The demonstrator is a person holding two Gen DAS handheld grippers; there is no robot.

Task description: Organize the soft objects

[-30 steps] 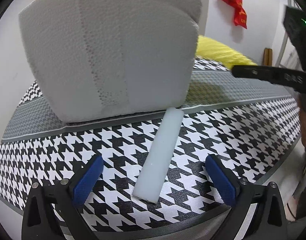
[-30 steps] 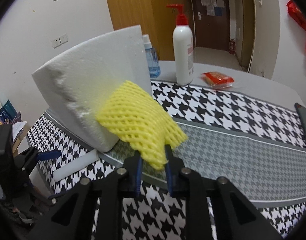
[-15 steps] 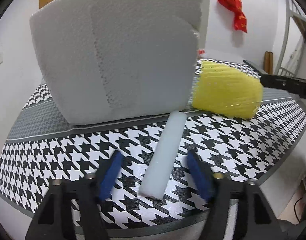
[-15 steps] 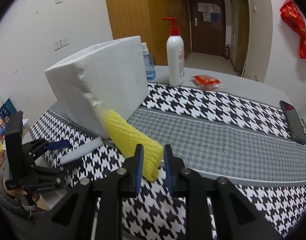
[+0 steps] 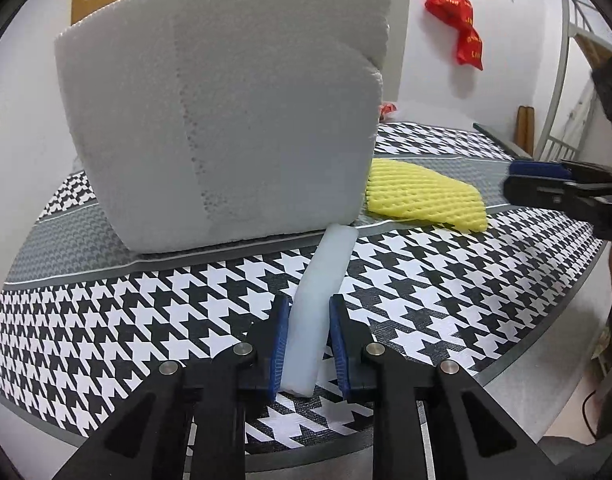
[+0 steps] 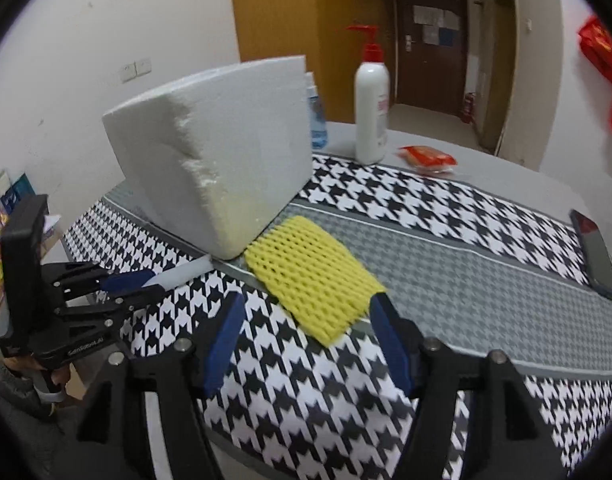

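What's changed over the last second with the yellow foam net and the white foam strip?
The right gripper lowered the yellow foam net onto the tablecloth beside the styrofoam block and opened, letting it go. The left gripper closed from wide open onto the white foam strip. Block, strip and pump bottle stayed put.

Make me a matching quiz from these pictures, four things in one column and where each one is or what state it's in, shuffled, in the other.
Things:
1. white foam strip
2. yellow foam net
3. big white foam block
4. white pump bottle

States:
A. stands upright behind the block, near the table's far edge
B. lies flat on the grey band, between the open fingers of the right hand-held gripper
C. pinched at its near end by the left hand-held gripper
D. stands on the cloth, with the net against its side

Pairs: 1-C, 2-B, 3-D, 4-A
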